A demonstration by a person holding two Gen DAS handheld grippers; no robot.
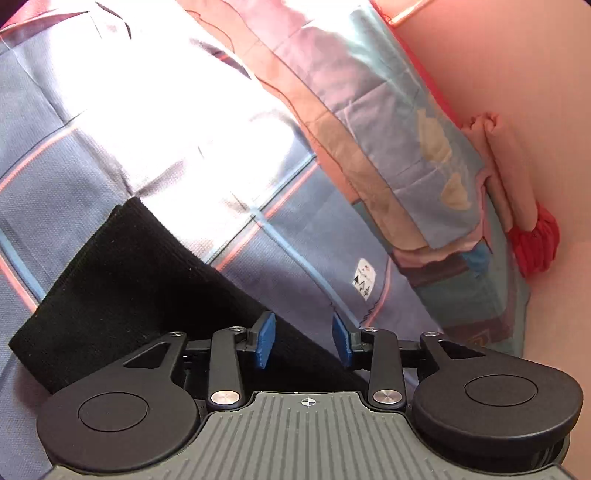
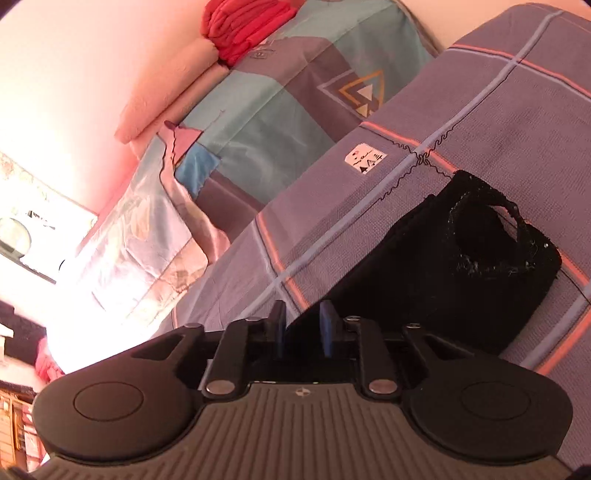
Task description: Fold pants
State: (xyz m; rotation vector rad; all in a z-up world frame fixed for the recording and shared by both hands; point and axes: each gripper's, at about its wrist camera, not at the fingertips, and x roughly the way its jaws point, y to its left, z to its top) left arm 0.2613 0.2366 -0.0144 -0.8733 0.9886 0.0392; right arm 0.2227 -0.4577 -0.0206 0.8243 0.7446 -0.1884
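Black pants (image 1: 122, 295) lie flat on a blue-grey checked bedsheet (image 1: 74, 177). In the left wrist view a straight leg end reaches up left, and my left gripper (image 1: 303, 339) hangs open just over its right edge, blue pads (image 1: 264, 341) apart, nothing between them. In the right wrist view the pants (image 2: 424, 280) show their open waistband at the right. My right gripper (image 2: 303, 328) is partly open at the cloth's near left edge; its jaws stand a small gap apart with dark cloth behind them.
A patterned pillow or folded quilt (image 2: 258, 110) lies along the pink wall (image 2: 74, 74). Folded red cloth (image 2: 243, 26) and pink towels (image 2: 170, 99) sit by the wall. Strong glare washes out part of the sheet (image 1: 166, 110).
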